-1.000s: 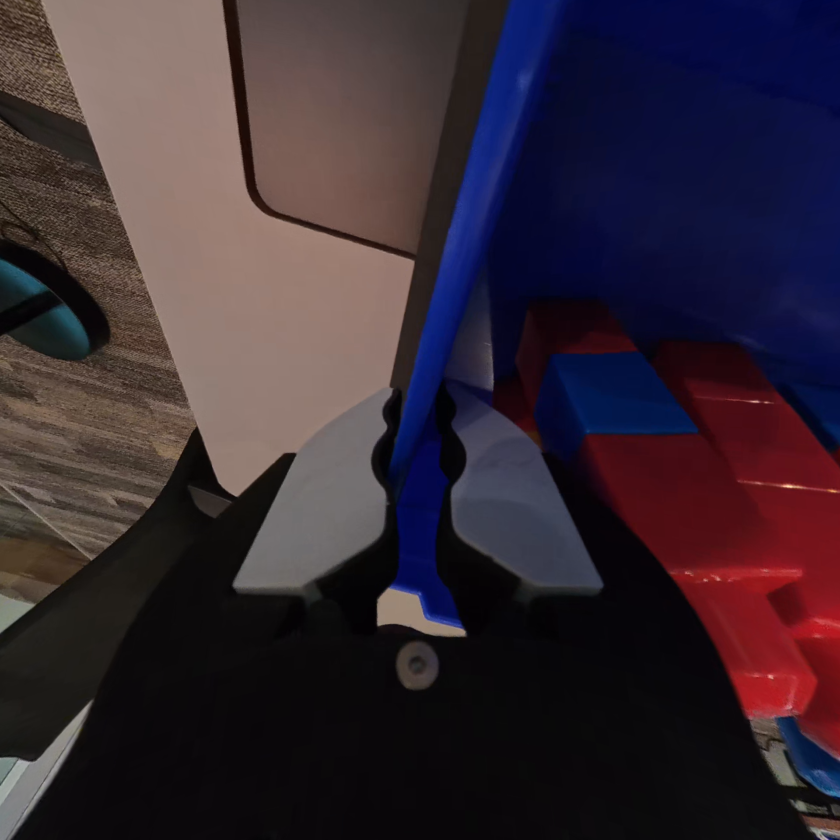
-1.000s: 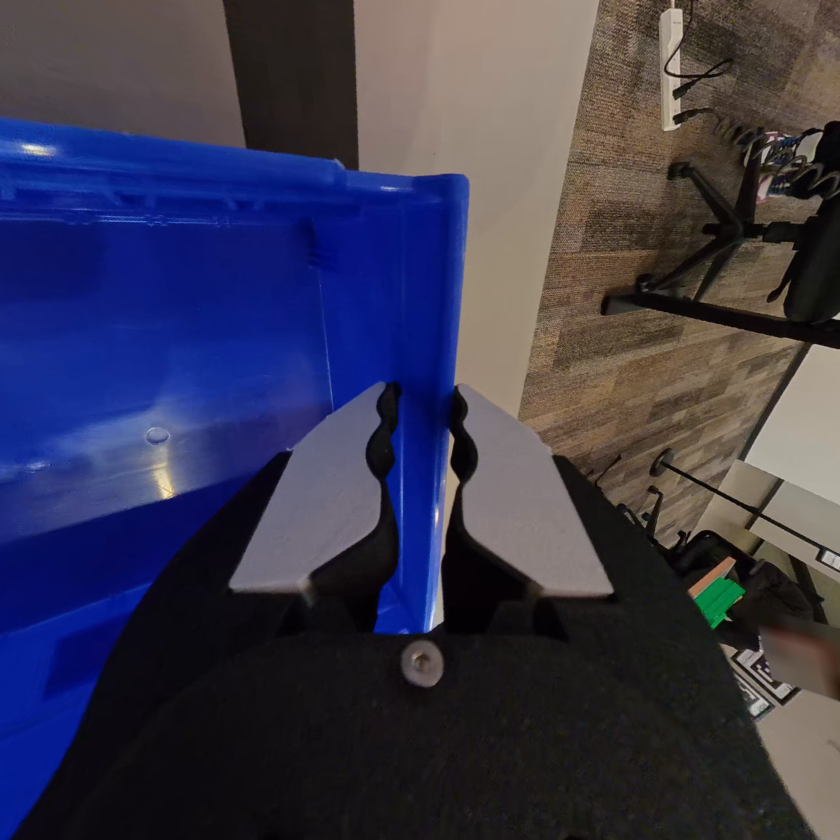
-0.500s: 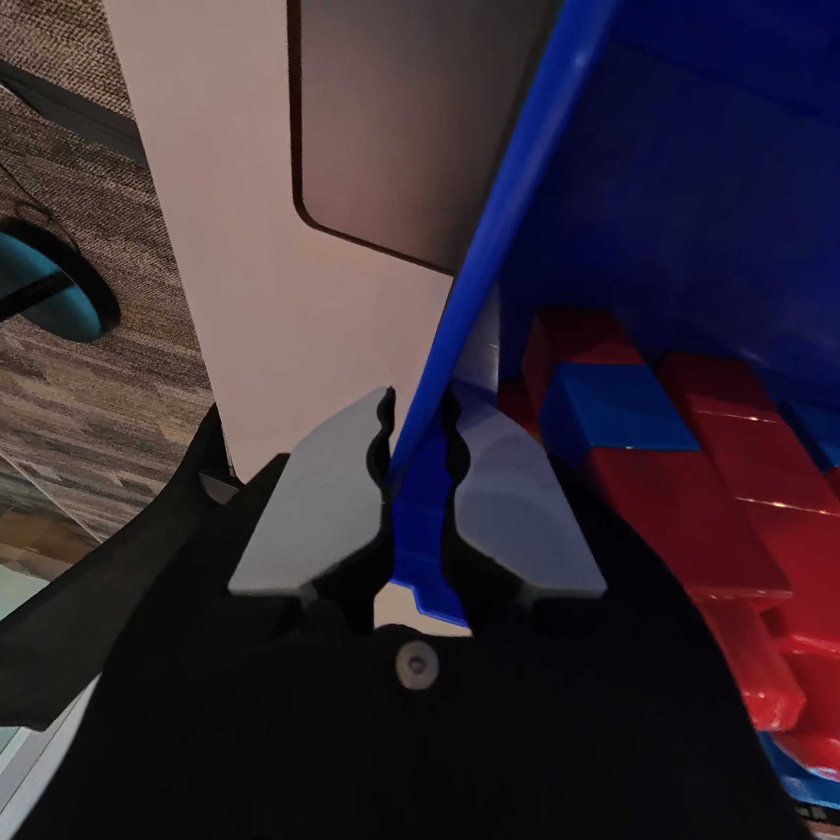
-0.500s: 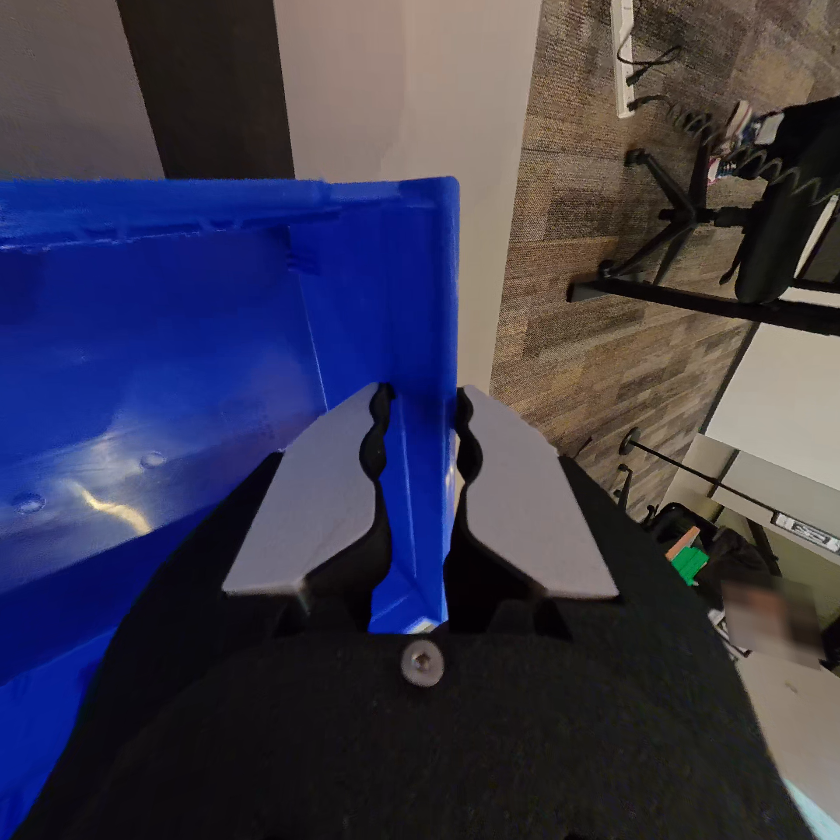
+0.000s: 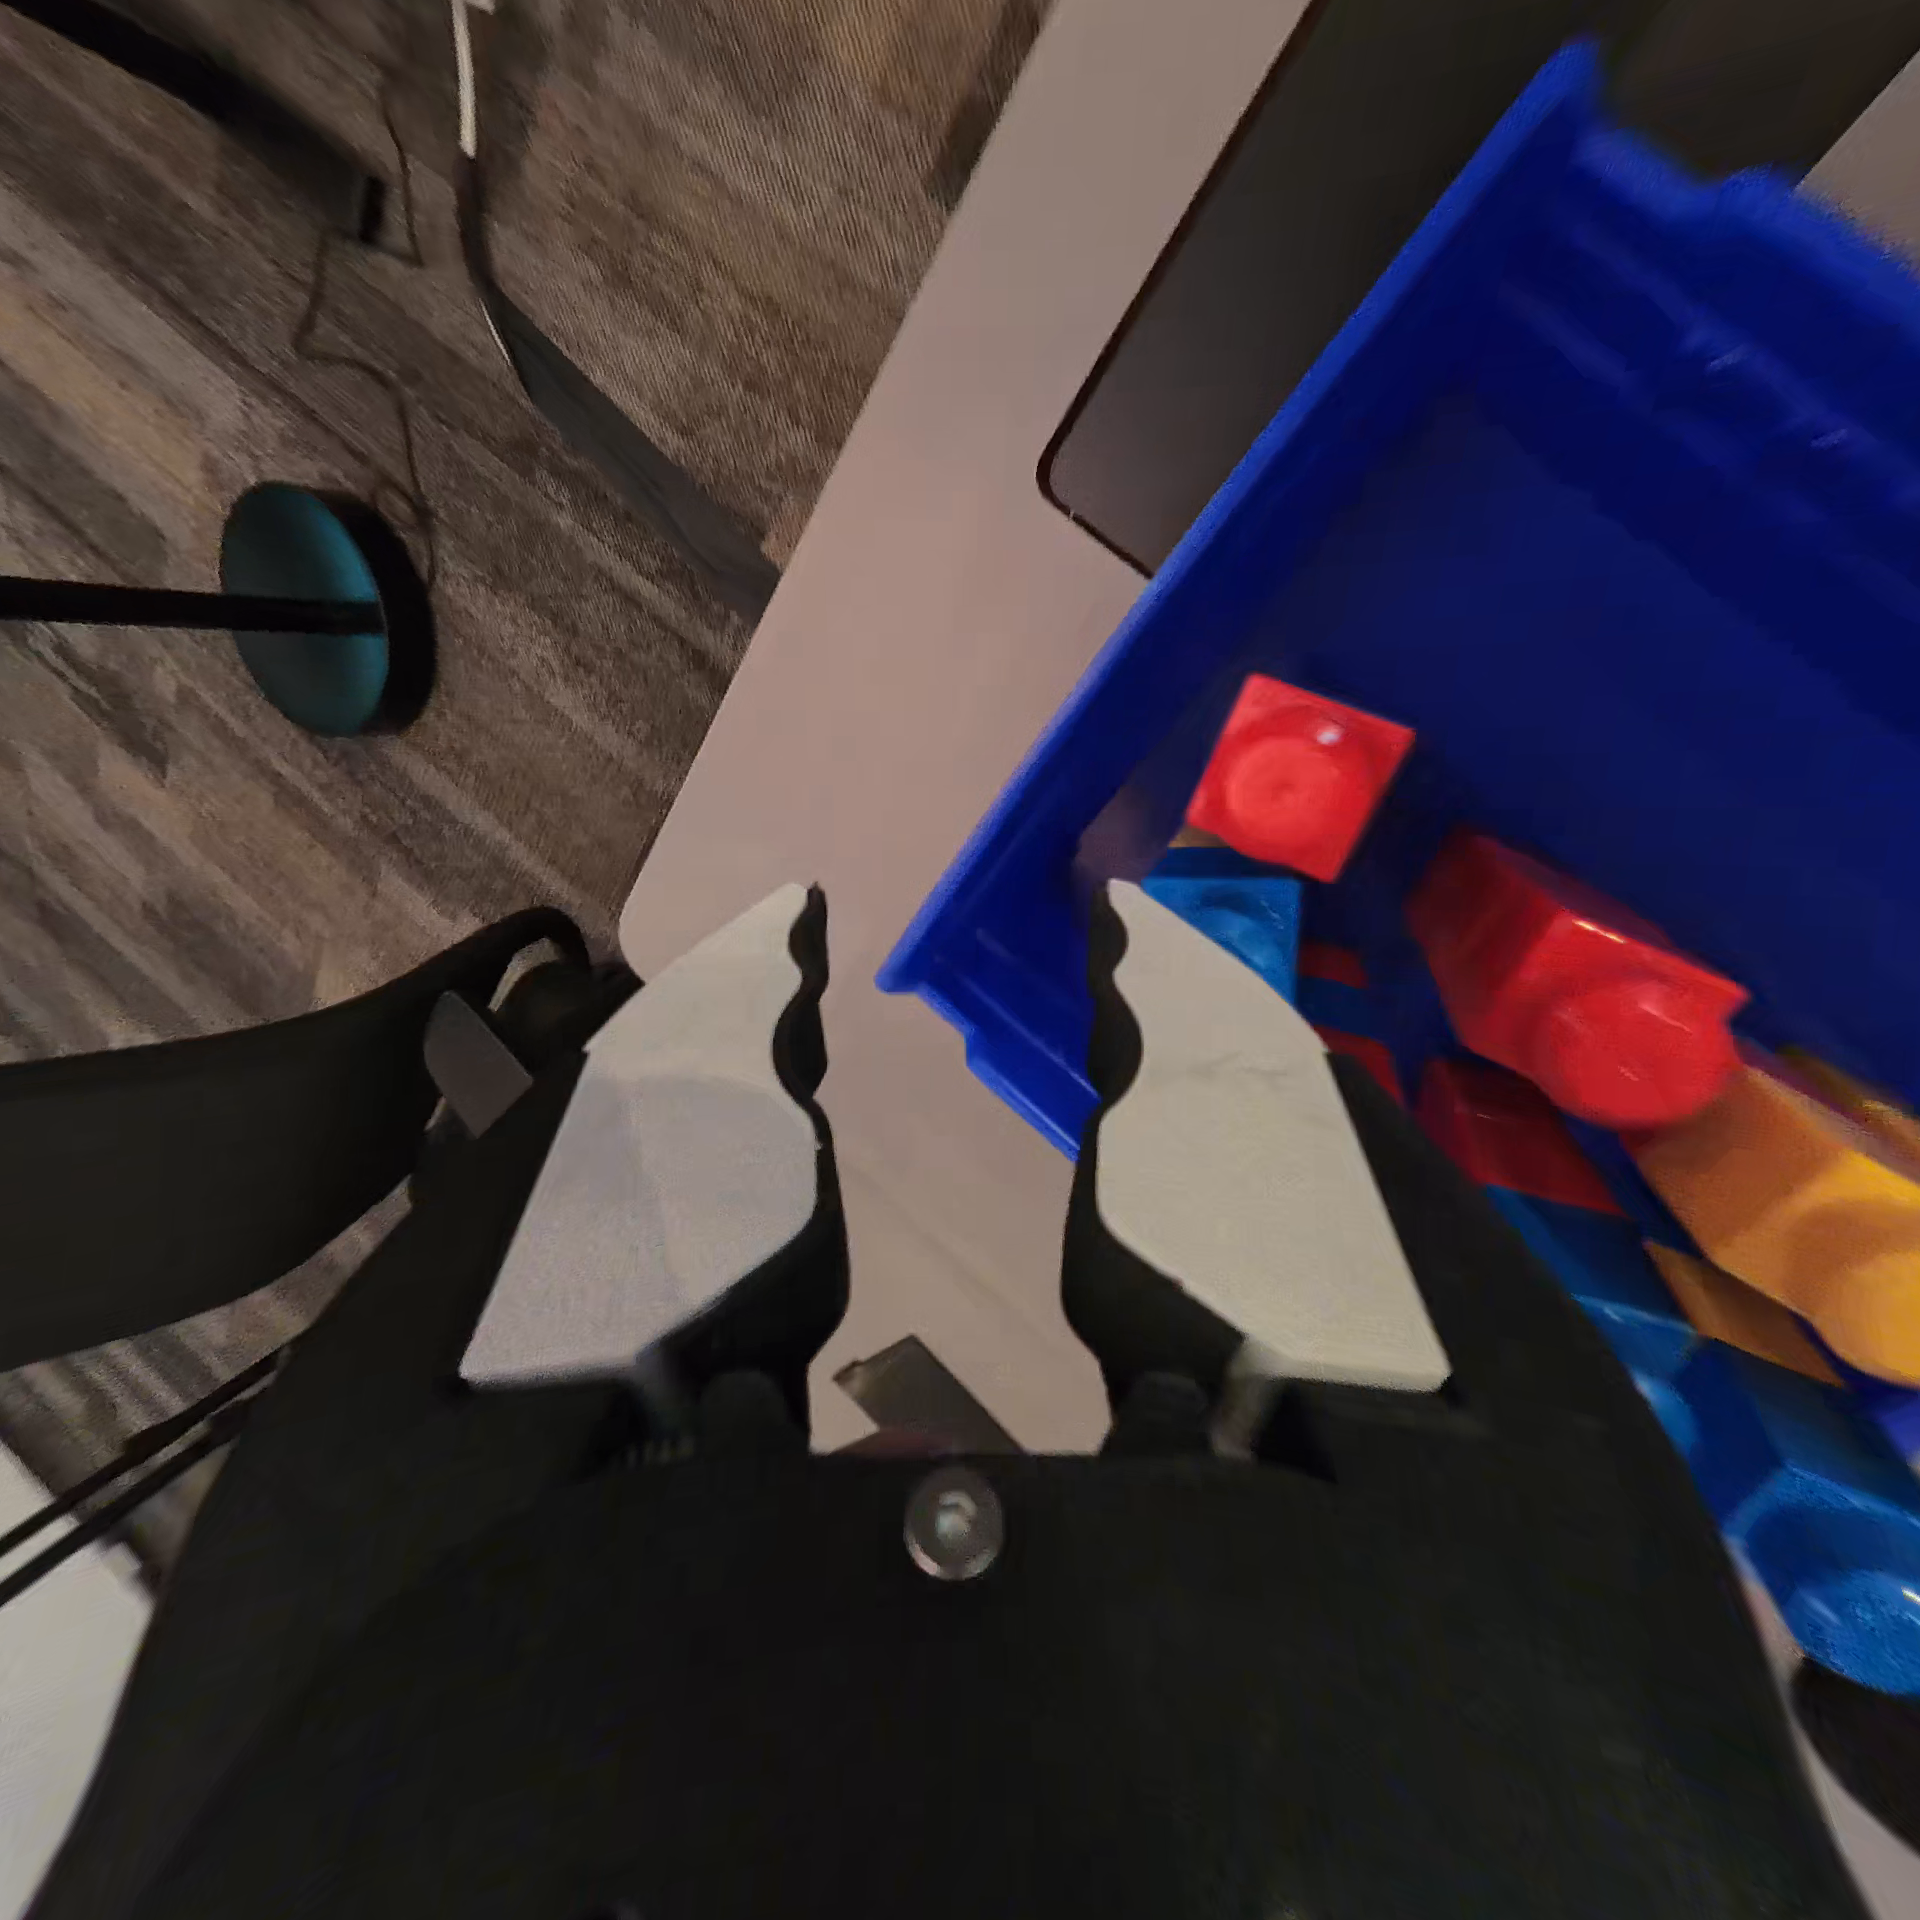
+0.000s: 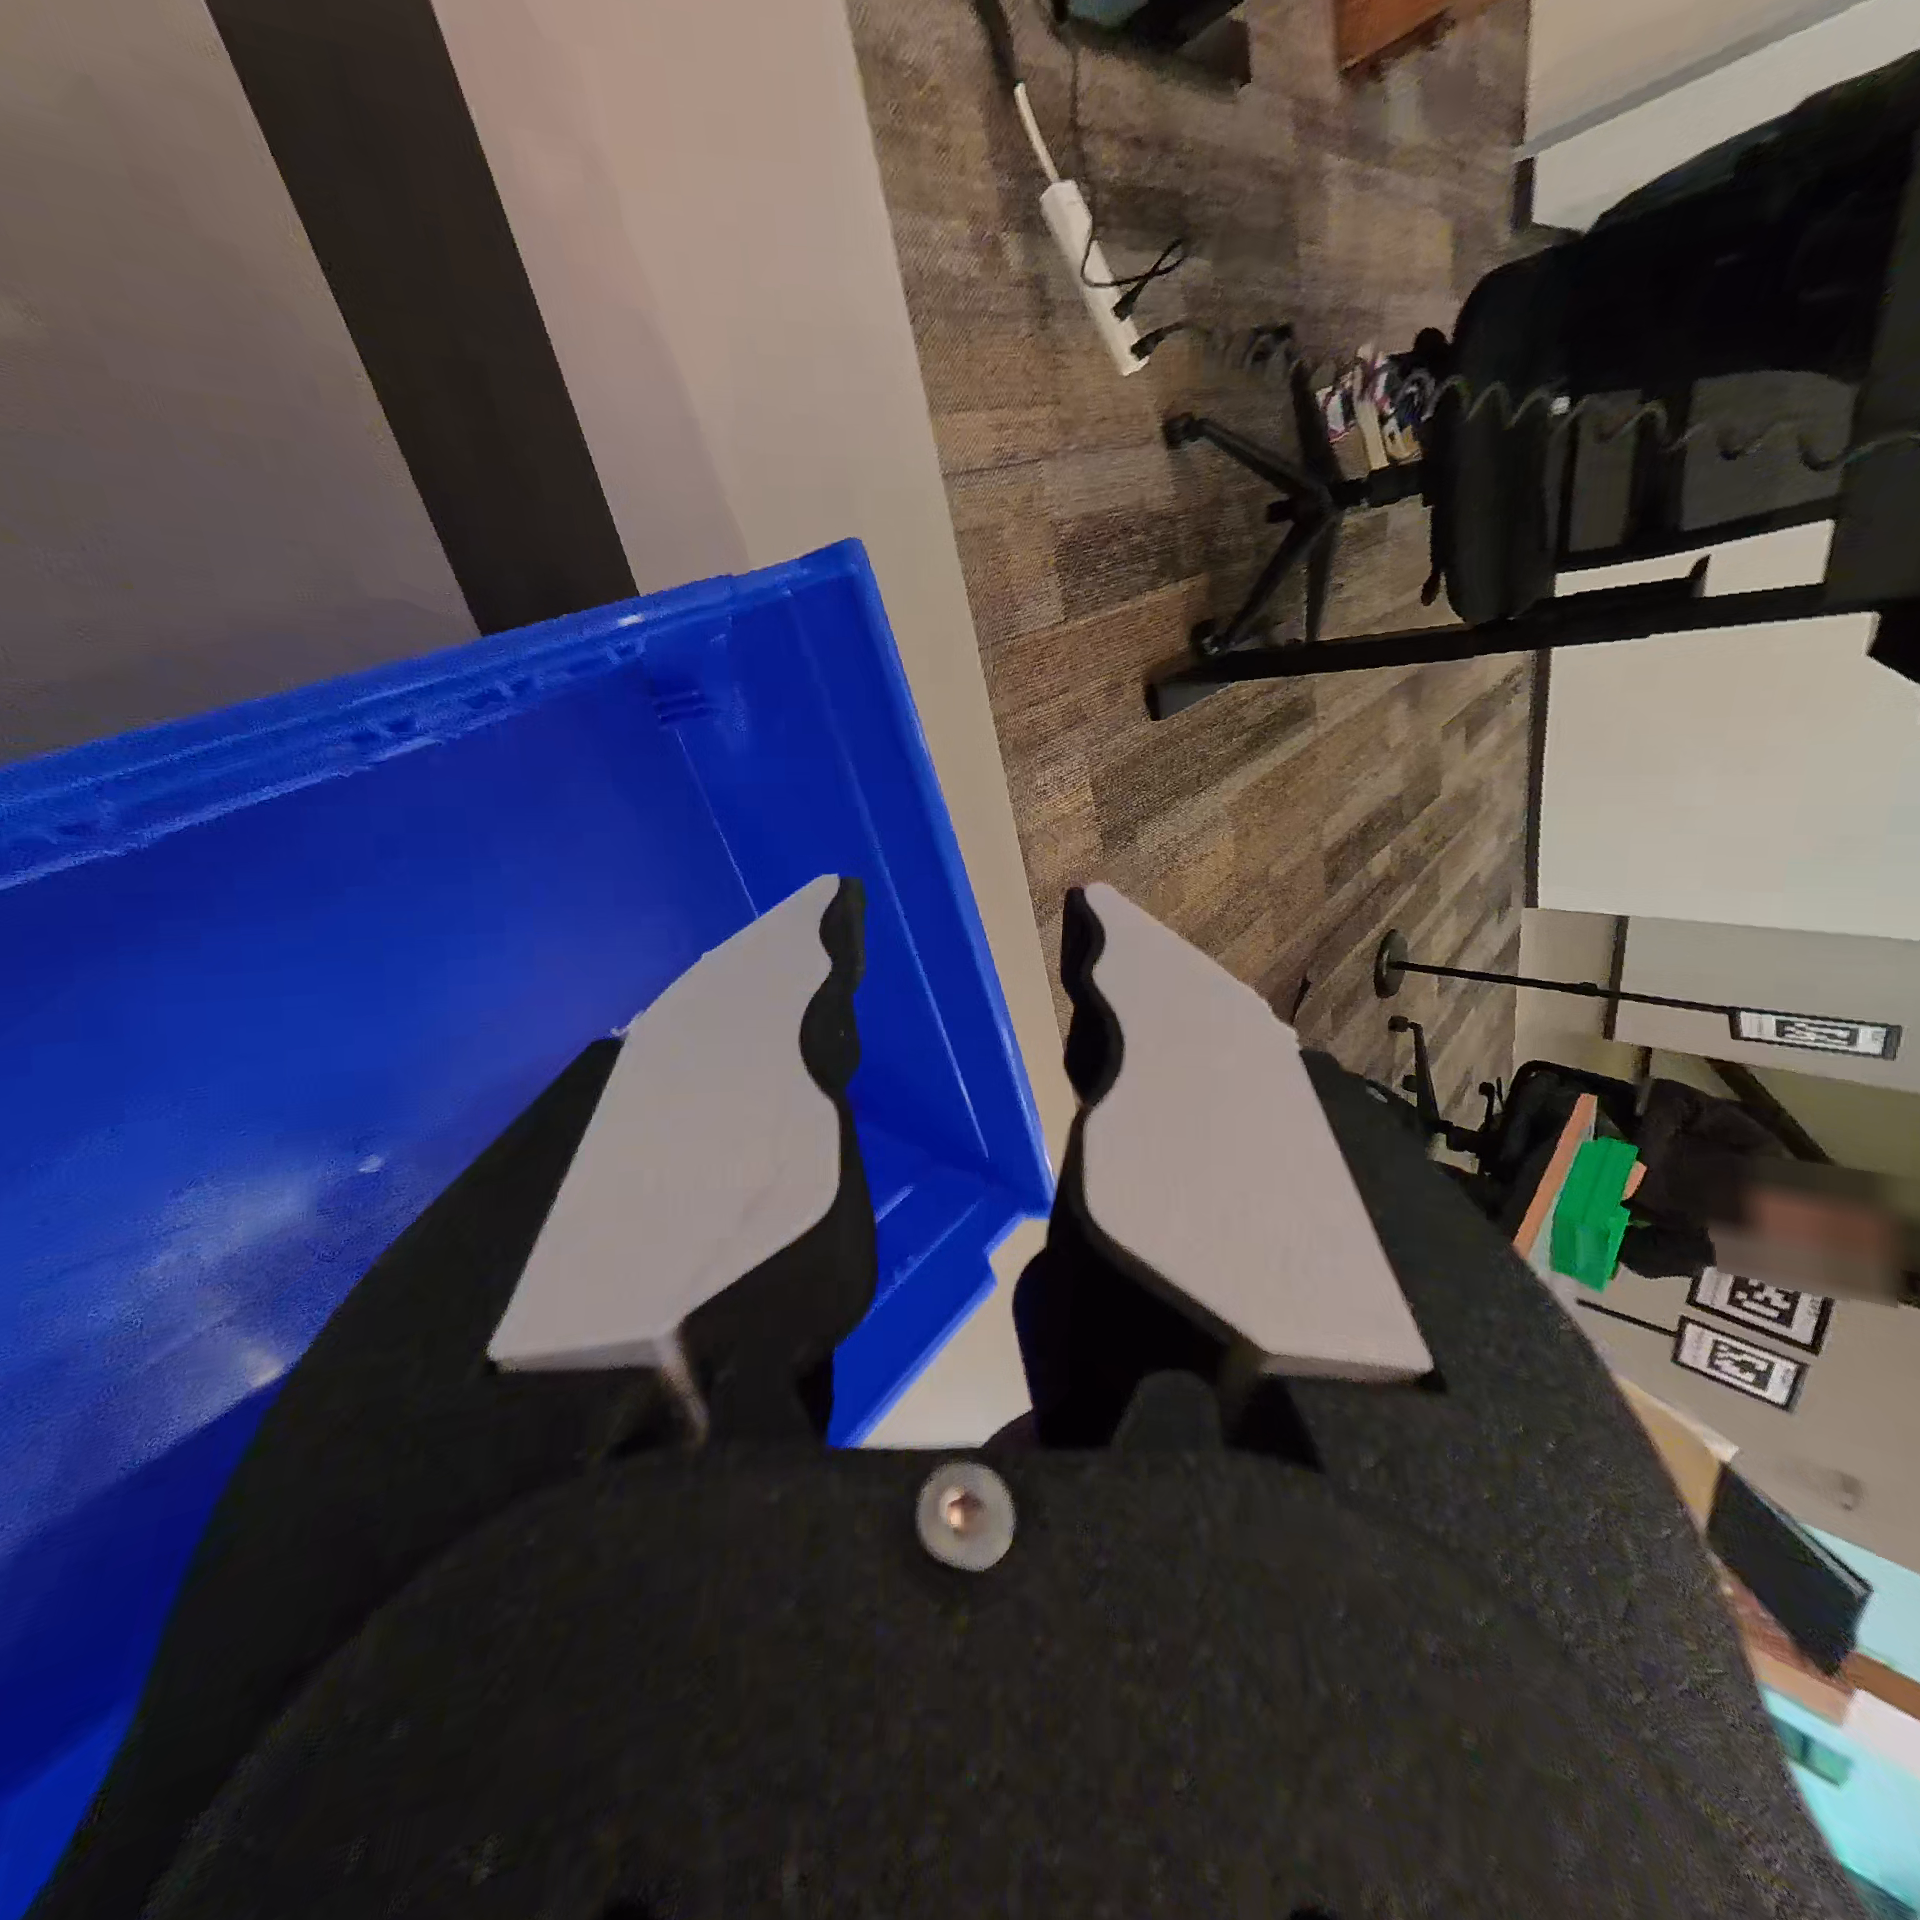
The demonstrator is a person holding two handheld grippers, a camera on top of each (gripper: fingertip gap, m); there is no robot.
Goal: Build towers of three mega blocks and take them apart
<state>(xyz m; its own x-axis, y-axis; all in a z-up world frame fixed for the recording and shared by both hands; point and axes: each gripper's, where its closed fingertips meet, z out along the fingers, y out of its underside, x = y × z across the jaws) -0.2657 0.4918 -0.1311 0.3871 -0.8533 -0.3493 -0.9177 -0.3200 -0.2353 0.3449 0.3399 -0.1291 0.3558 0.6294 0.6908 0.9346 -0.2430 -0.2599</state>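
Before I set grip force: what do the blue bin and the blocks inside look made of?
Blue bin: apparently rigid moulded plastic, glossy; highlights streak its inner wall and moulded ribs line its rim. Red block and orange block: seemingly hard plastic with a smooth sheen and rounded moulded studs, though motion blur hides finer texture.

No legible text is found; only square black-and-white marker tags (image 6: 1756, 1314) are seen, on a far pale surface.

The blocks (image 5: 1558, 997) lie piled in the bin (image 5: 1039, 862), which sits on the table (image 5: 914, 644), the floor (image 5: 208, 312) to its left.
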